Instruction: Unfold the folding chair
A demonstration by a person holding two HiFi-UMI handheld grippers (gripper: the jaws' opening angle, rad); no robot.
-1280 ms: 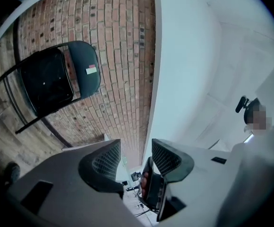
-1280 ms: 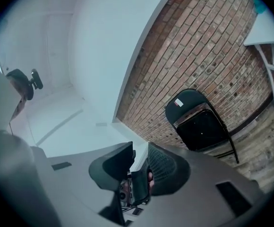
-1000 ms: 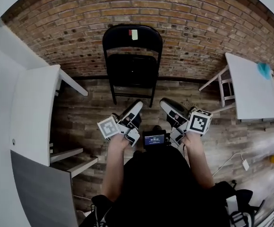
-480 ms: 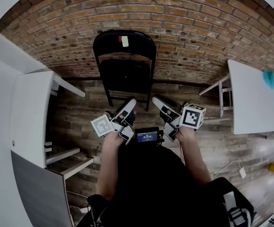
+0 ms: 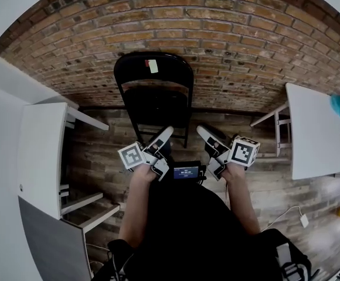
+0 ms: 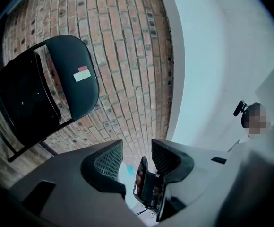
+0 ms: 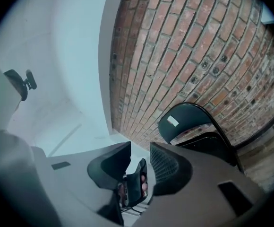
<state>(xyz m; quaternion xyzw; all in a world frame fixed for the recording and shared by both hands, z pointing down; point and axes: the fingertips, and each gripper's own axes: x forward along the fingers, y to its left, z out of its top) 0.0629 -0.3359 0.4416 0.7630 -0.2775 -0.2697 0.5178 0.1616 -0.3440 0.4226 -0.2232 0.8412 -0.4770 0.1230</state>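
Note:
A black folding chair [image 5: 153, 92], still folded flat, leans upright against the brick wall [image 5: 228, 34]; a small pale label sits on its backrest. My left gripper [image 5: 165, 132] and right gripper [image 5: 203, 130] point at it side by side, short of its lower frame and touching nothing. In the left gripper view the chair [image 6: 56, 89] stands off to the upper left of the open left gripper [image 6: 136, 148]. The right gripper [image 7: 140, 150] has the chair [image 7: 189, 122] to its right; its jaws have just been opening, with nothing between them.
A white table [image 5: 41, 151] stands close on the left and another white table [image 5: 316, 127] on the right, both on the wood-plank floor [image 5: 99, 157]. A small screen device [image 5: 186, 172] hangs at the person's chest. A white plug on a cable [image 5: 303, 219] lies at the right.
Both grippers and the person have drawn nearer to the chair, which now sits lower and larger in the head view. The grippers keep their side-by-side stance.

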